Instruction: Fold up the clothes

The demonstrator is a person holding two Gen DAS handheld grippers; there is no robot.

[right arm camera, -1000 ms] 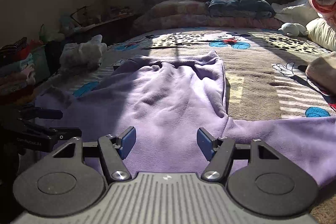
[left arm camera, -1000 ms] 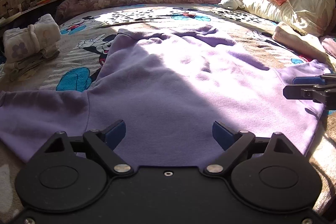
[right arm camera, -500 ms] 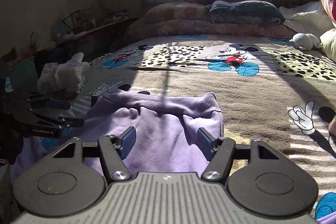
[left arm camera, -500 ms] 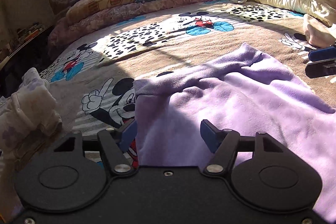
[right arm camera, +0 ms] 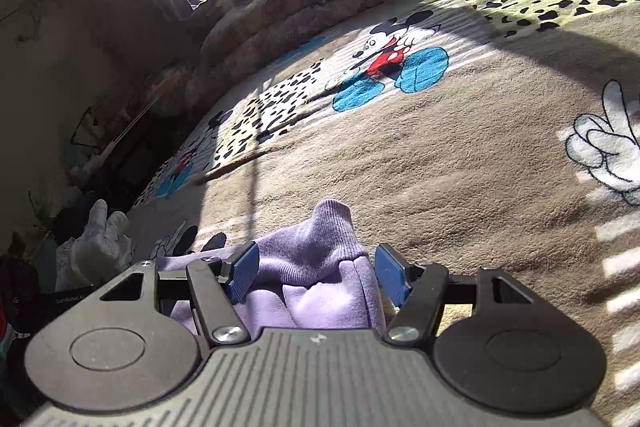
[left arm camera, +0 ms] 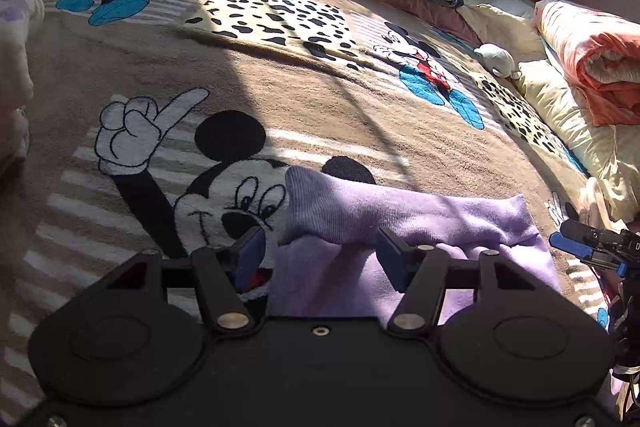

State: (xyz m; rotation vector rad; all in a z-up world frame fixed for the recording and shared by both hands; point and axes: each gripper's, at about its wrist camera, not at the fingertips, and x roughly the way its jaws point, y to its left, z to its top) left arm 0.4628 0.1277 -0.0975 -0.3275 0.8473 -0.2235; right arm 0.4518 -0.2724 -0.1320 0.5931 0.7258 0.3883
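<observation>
On the cartoon-print blanket [left arm camera: 360, 115] the purple sweatshirt [left arm camera: 400, 251] lies with its ribbed hem between both grippers' spread jaws. Left gripper [left arm camera: 318, 251] and right gripper [right arm camera: 316, 273] grasp nothing; closing shallow could pinch one layer, skewing the fold

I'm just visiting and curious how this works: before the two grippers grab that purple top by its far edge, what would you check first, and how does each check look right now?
1. Left gripper open: ok, blue pads apart.
2. Right gripper open: ok, pads apart.
3. Left corner of the purple sweatshirt lined up between the left pads: ok, the ribbed band sits between them.
4. Right corner between the right pads: ok, the ribbed corner bulges up between them.
5. Pads low enough to pinch fabric: cannot tell from these views.
6. Blanket beyond the edge free of clutter: ok, only the printed pattern shows near the sweatshirt.
</observation>
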